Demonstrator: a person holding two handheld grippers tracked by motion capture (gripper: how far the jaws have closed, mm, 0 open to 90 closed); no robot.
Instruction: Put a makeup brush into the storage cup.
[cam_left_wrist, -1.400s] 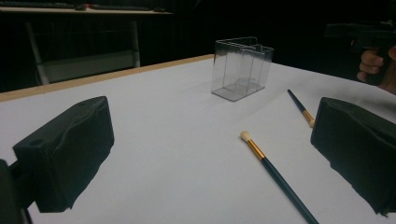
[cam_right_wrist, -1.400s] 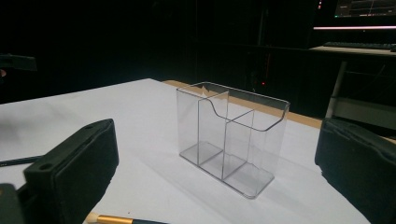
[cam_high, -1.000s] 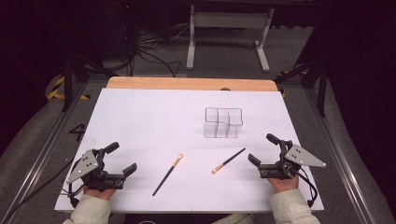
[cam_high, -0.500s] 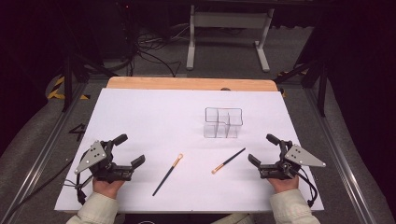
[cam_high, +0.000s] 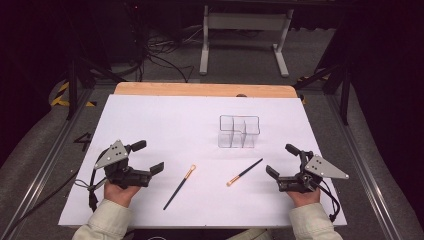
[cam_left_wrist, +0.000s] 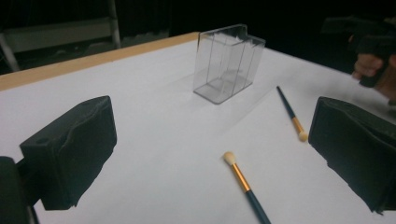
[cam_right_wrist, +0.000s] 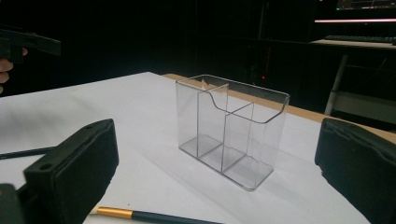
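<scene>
A white sheet (cam_high: 165, 125) covers the table, leaving a strip of bare wooden edge (cam_high: 200, 89) along the far side; beyond it the room is dark, with a grey floor, loose cables (cam_high: 160, 55) and a pale metal stand (cam_high: 245, 35). Taking the clear organizer (cam_high: 239, 132) as the landmark: this empty, divided plastic box stands upright on the sheet, right of centre. Two dark-handled brushes lie flat on the person's side of it, each with a gold ferrule and pale tip. The right brush (cam_high: 244, 172) lies just near of the box, its tip pointing toward the person; the left brush (cam_high: 179, 187) lies farther toward the left and nearer the person, well apart from the box. The left gripper (cam_high: 146, 157) is held well left of the box, beside the left brush, jaws spread wide and holding nothing. The right gripper (cam_high: 282, 161) hovers to the near right of the box, jaws likewise wide apart and empty. Nothing stands between either gripper and the brushes.
</scene>
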